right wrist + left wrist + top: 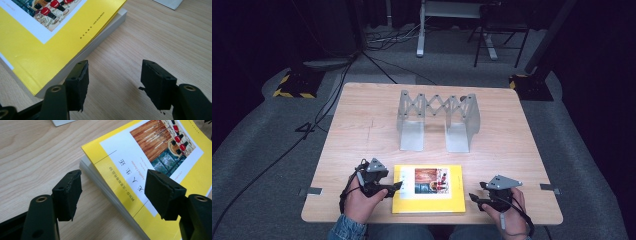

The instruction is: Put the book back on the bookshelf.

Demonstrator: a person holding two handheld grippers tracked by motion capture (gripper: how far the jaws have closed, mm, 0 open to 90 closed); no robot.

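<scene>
— Two grippers? 
— Yes: left gripper (393, 188) and right gripper (475, 198), fingers spread, flanking one yellow book (429, 189) at the table's (362, 130) near edge. 
— Beyond? 
— One metal expanding rack (437, 120).

Thick yellow paperback book (428, 196) with a white panel on its cover, carrying a brown, teal and red illustration and black printed characters, lies flat and closed, cover up, near the front edge of the light wooden counter (362, 130), square to it, its white page block visible along the sides. Silver metal expanding rack (437, 120) with a criss-cross scissor back and two flat L-shaped end plates stands upright at the counter's middle, well apart from the book, its two base plates resting flat and pointing toward the book.
</scene>
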